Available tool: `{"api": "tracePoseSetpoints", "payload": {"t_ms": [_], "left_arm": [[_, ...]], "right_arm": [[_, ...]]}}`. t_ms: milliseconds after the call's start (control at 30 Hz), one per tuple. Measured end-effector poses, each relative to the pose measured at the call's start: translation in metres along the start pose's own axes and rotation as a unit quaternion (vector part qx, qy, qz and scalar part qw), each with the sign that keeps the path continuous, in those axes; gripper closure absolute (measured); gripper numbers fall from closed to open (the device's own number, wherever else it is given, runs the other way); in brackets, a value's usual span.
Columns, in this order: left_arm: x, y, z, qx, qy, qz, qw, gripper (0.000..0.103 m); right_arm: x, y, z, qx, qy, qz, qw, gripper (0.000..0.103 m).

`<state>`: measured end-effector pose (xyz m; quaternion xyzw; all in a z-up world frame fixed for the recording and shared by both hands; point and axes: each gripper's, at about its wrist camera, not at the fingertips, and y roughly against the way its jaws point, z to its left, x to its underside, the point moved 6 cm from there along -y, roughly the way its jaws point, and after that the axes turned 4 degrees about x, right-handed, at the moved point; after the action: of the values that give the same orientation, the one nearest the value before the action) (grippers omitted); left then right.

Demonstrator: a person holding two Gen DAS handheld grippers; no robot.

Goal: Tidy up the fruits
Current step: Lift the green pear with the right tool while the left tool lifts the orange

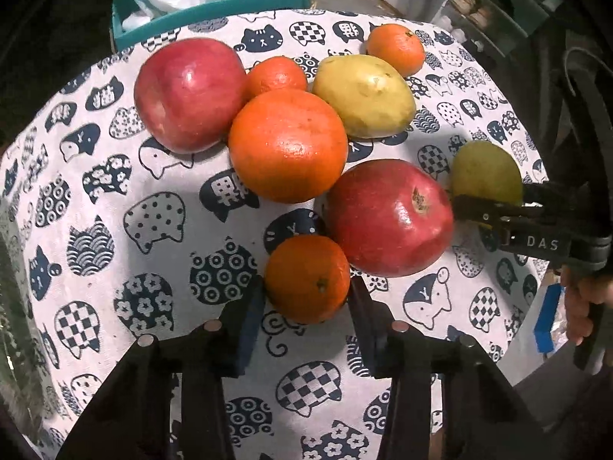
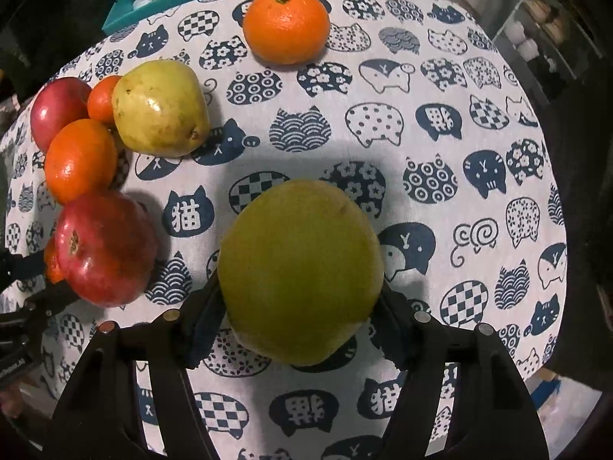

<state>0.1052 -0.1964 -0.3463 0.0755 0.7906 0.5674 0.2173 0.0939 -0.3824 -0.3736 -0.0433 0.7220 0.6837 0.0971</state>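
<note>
My left gripper [image 1: 306, 299] is shut on a small orange [image 1: 308, 278] on the cat-print tablecloth [image 1: 115, 207]. Beyond it lie a red apple [image 1: 389, 216], a large orange [image 1: 287, 145], a second red apple [image 1: 189, 94], another small orange [image 1: 276, 74], a yellow-green pear [image 1: 364, 96] and a far mandarin [image 1: 396, 50]. My right gripper [image 2: 300, 306] is shut on a green pear [image 2: 300, 268]; it shows at the right of the left wrist view [image 1: 486, 170]. The right wrist view also shows the yellow-green pear [image 2: 161, 109], the near apple [image 2: 105, 247] and the lone mandarin [image 2: 286, 25].
A teal box [image 1: 214, 11] with white plastic bags stands behind the table's far edge. Shelving [image 1: 498, 4] stands at the back right. The round table's edge curves away on both sides. The cloth at the right of the right wrist view [image 2: 459, 153] bears no fruit.
</note>
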Motion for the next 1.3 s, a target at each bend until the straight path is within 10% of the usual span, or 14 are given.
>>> {"api": "tracePoseSetpoints", "payload": {"t_ms": [433,667,1300], "left_arm": [[-0.006,0.04,0.01,-0.028,0.012,-0.051,0.9982,0.059],[-0.005,0.057,0.018,-0.042,0.02,-0.067,0.9967,0.059],[-0.004,0.047,0.034,-0.048,0.035,-0.051,0.9969,0.059]], "right_arm": [[-0.014,0.061,0.029,0.014,0.032,-0.065,0.997,0.038],[-0.023,0.084,0.035,0.0,0.045,-0.084,0.995,0.059],[-0.018,0.046,0.025,-0.09,-0.025,-0.012,0.996,0.033]]}}
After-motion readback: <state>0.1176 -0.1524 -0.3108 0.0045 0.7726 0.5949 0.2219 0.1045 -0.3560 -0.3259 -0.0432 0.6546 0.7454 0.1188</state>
